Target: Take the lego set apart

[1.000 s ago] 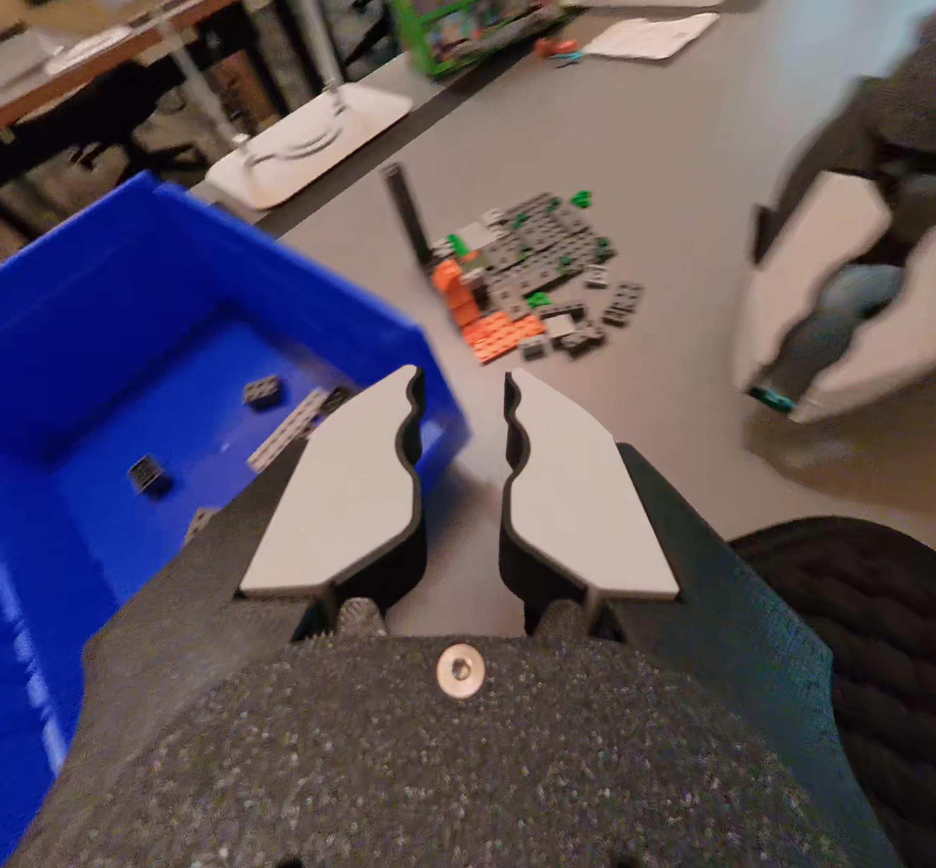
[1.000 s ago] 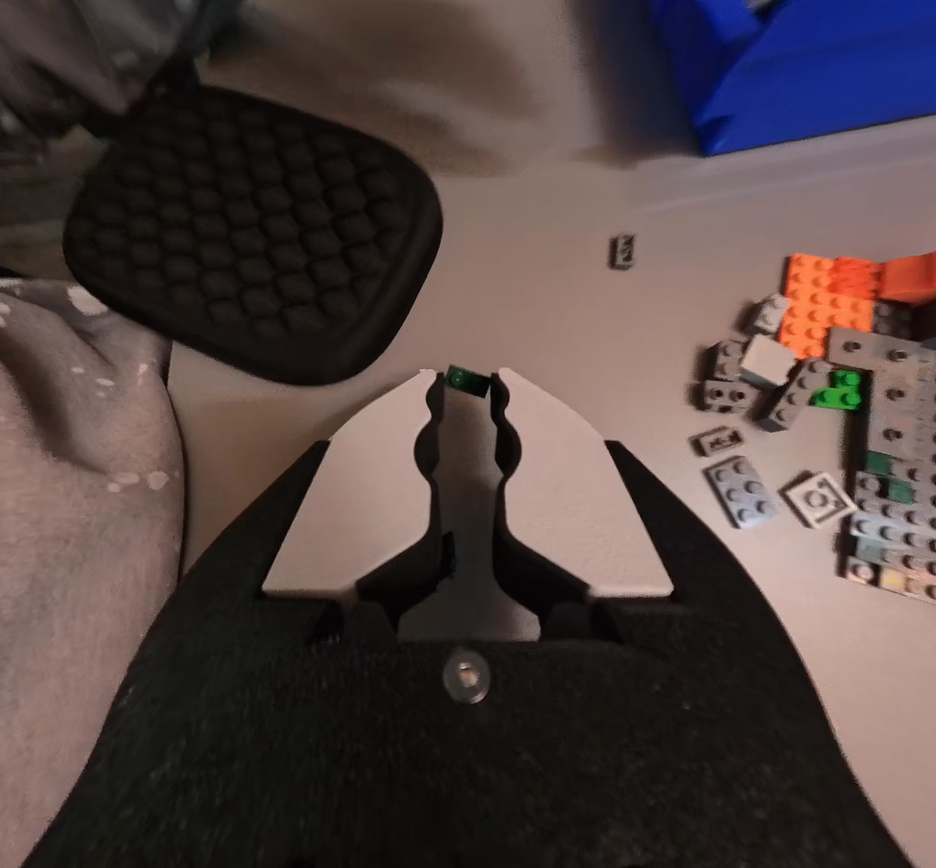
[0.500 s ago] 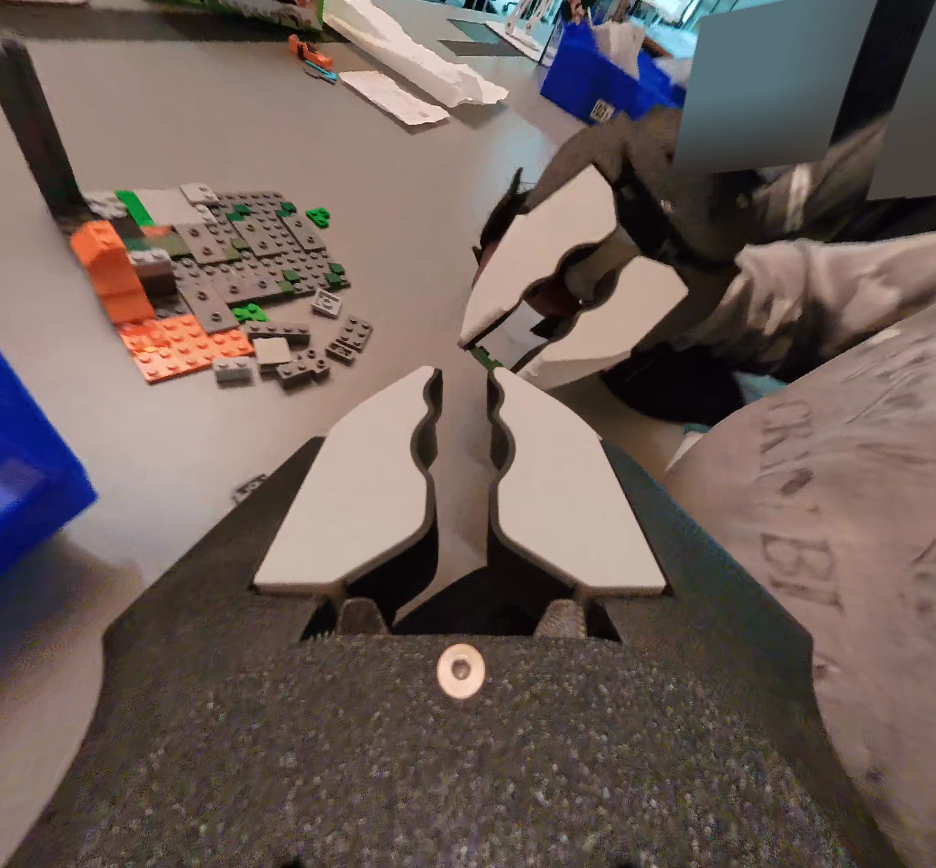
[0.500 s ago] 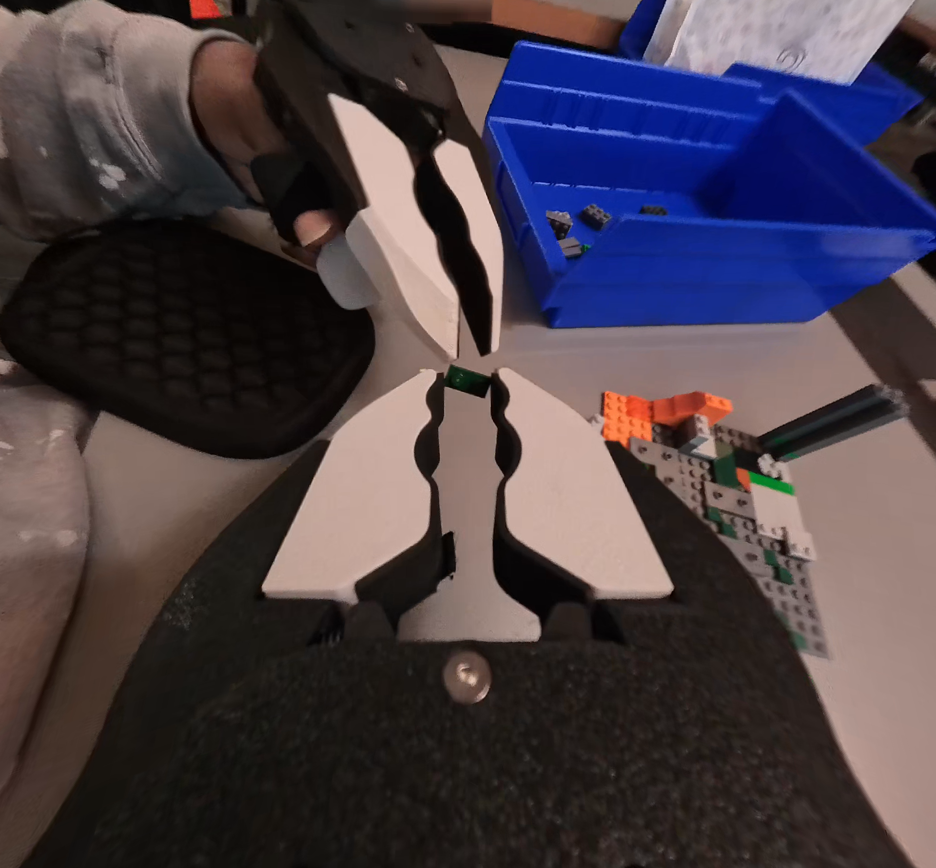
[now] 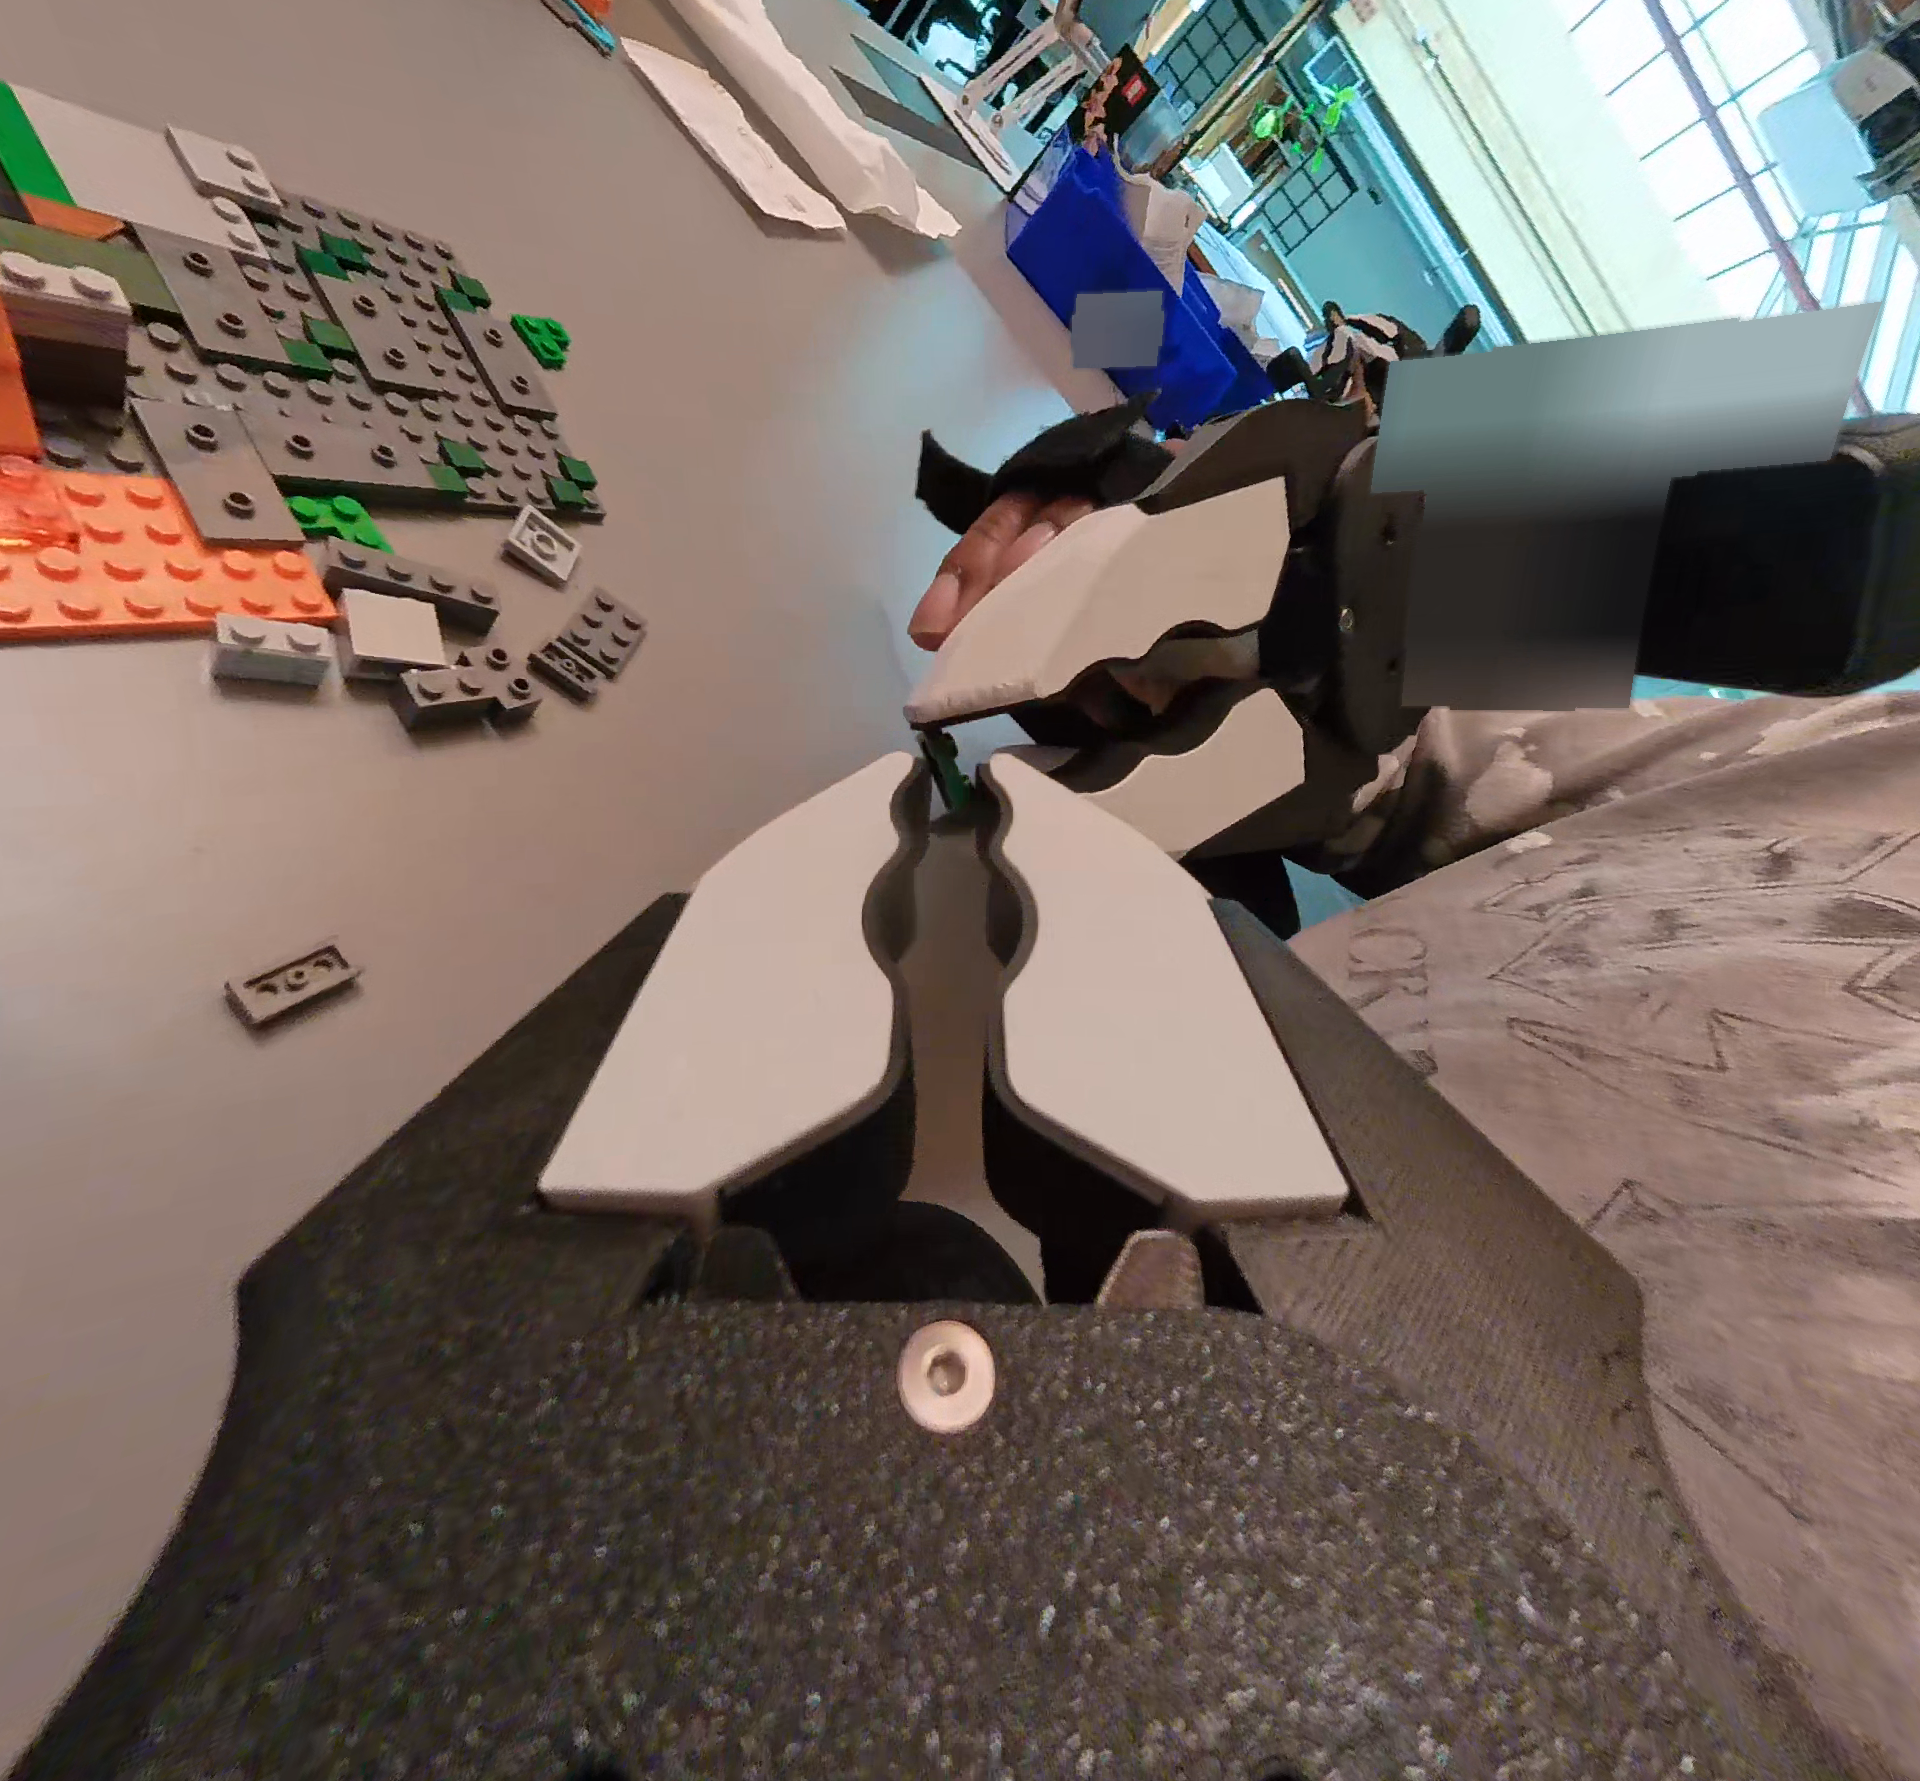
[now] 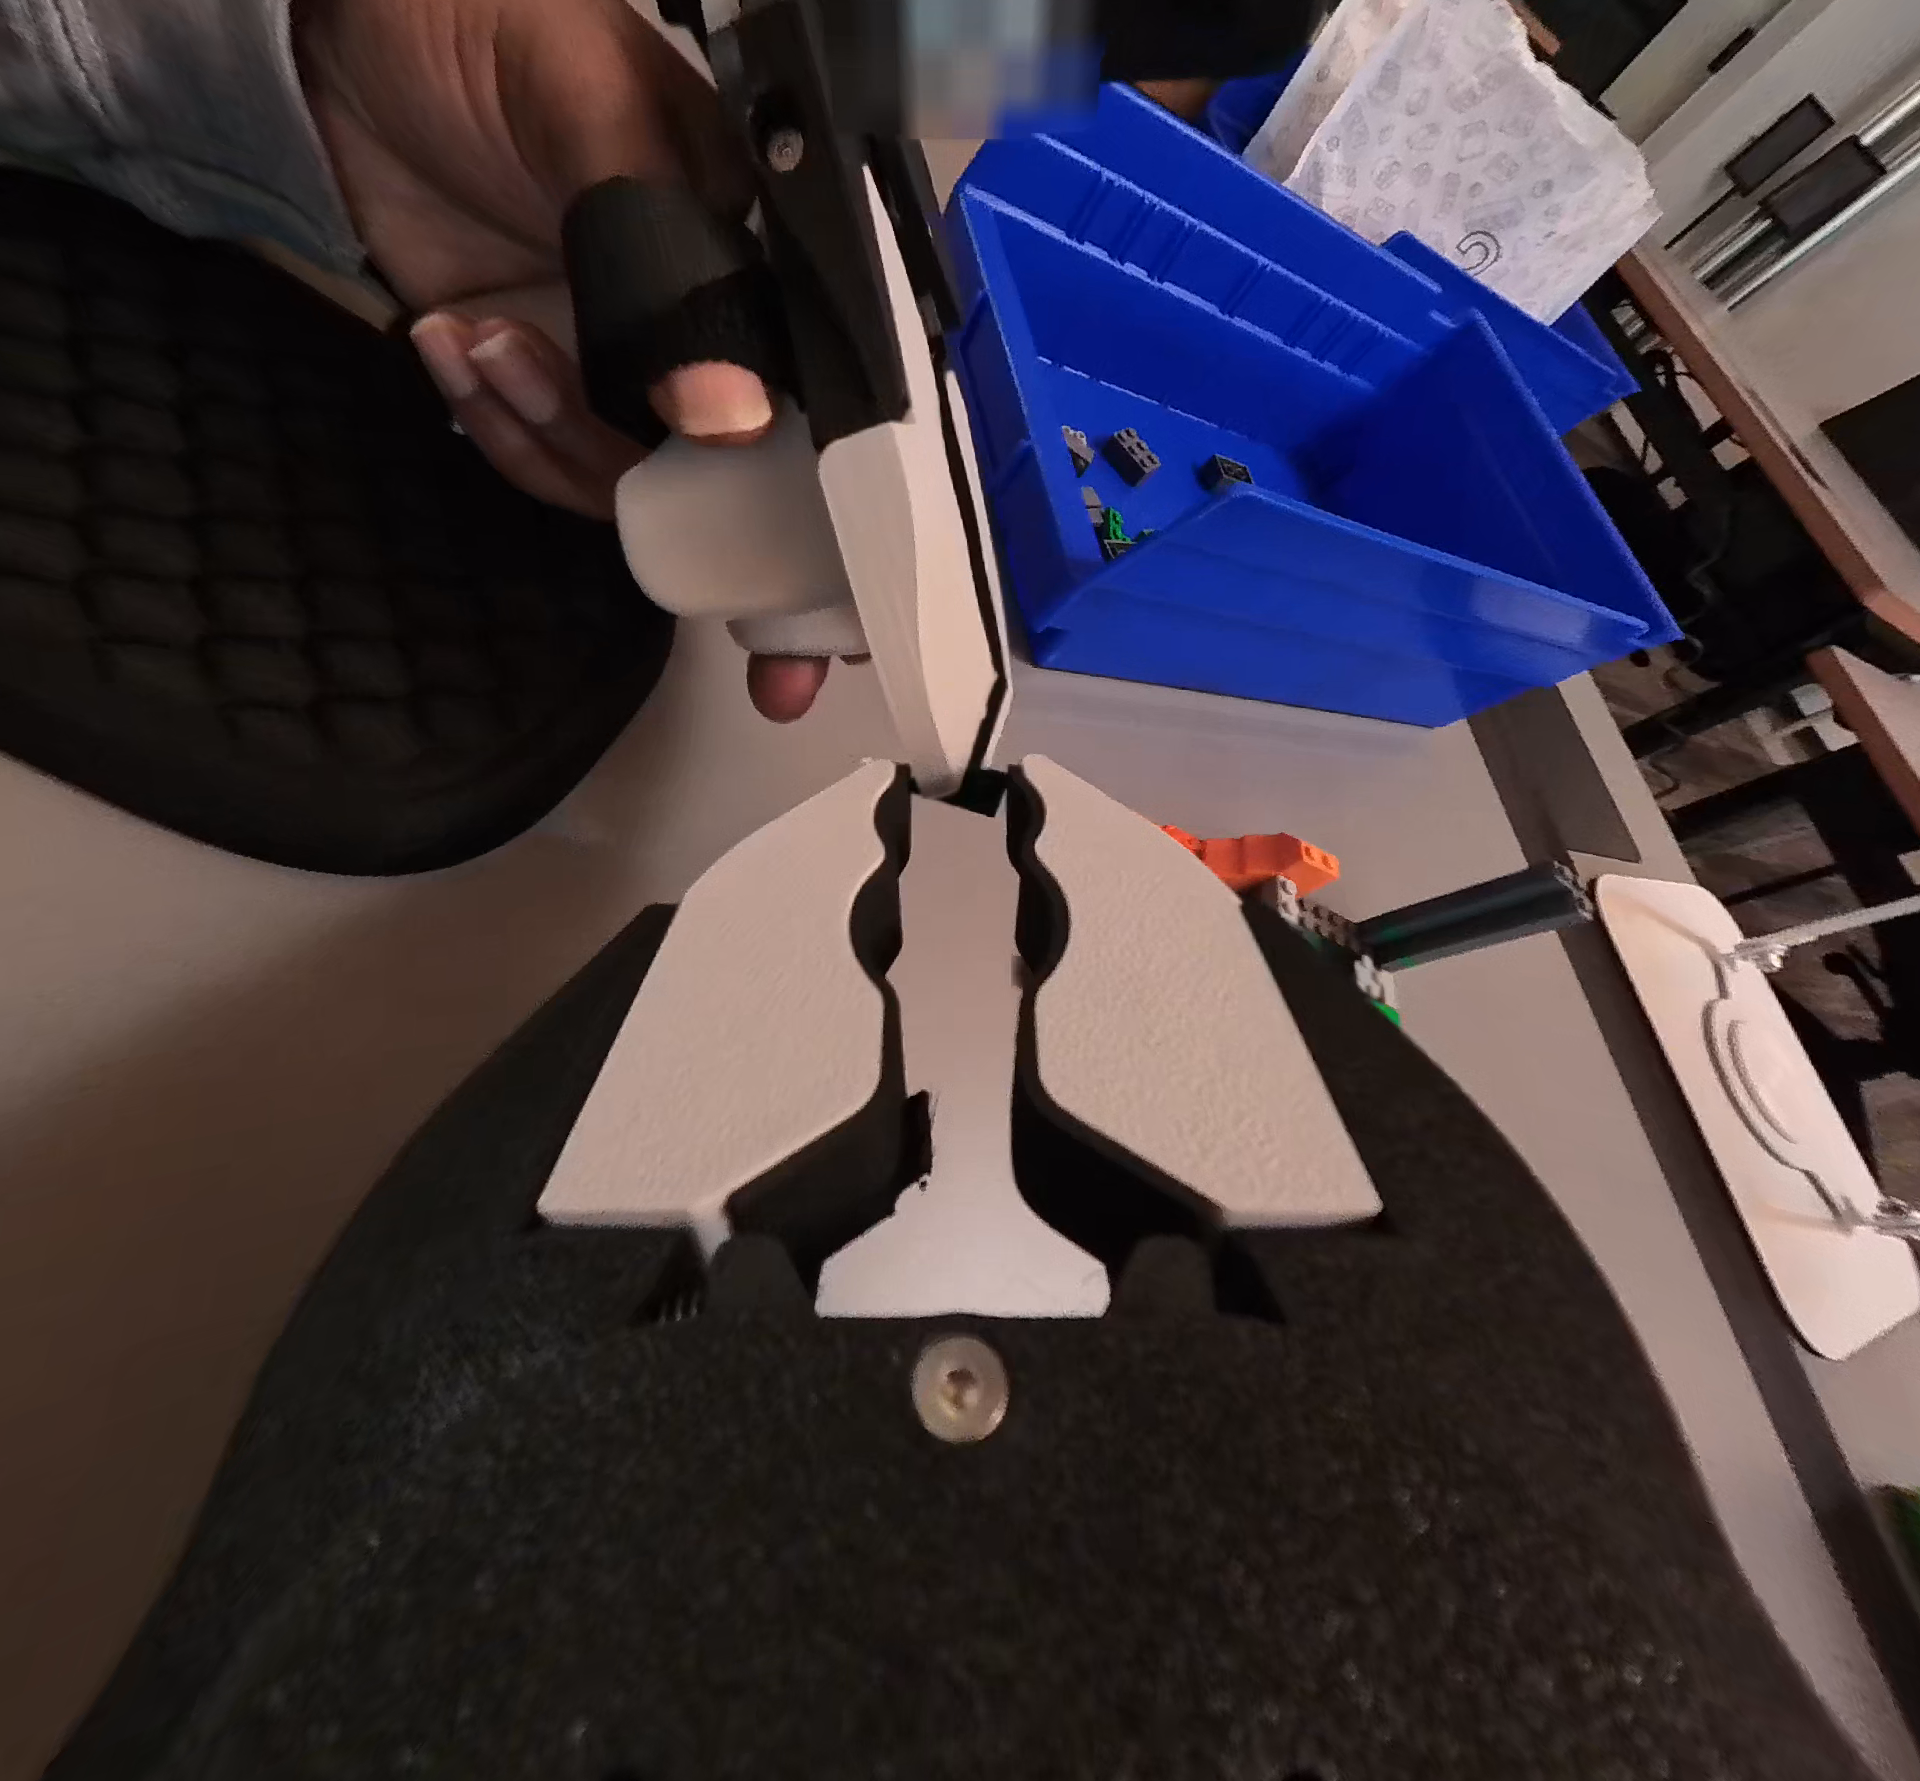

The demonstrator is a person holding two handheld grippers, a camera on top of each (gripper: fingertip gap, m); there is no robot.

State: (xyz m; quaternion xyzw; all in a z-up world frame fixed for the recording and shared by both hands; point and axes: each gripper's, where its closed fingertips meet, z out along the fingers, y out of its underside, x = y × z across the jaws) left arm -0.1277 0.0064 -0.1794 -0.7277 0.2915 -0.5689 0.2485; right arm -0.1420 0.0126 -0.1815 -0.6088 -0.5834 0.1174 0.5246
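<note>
Both grippers meet tip to tip above the grey tabletop (image 5: pixel 727 297) here. The right gripper (image 6: pixel 958 781) has its jaws pinching a tiny dark green lego piece (image 5: pixel 948 775) right at the tips, with a narrow gap left behind it. The left gripper (image 5: pixel 948 781) has come in nose-first on that same piece: in the left wrist view the green bit sits right between its tips, and its jaws are nearly pressed together, but I can't tell for sure whether they're actually clamping it or just touching. From the right wrist view the piece is mostly hidden behind the other gripper's tip.

The lego set (image 5: pixel 312 381) itself lies flat on the tabletop, off to the left in the left wrist view: dark grey plates with little green tiles on them and an orange plate (image 5: pixel 156 578) along the near edge. A handful of loose grey bricks (image 5: pixel 468 682) lie just beside it, and a single small dark plate (image 5: pixel 293 981) sits on its own, nearer the left gripper.

A blue bin (image 6: pixel 1351 588) stands on the tabletop behind the left gripper in the right wrist view, with a few small bricks inside. A black honeycomb-textured pad (image 6: pixel 260 536) lies on the other side.
</note>
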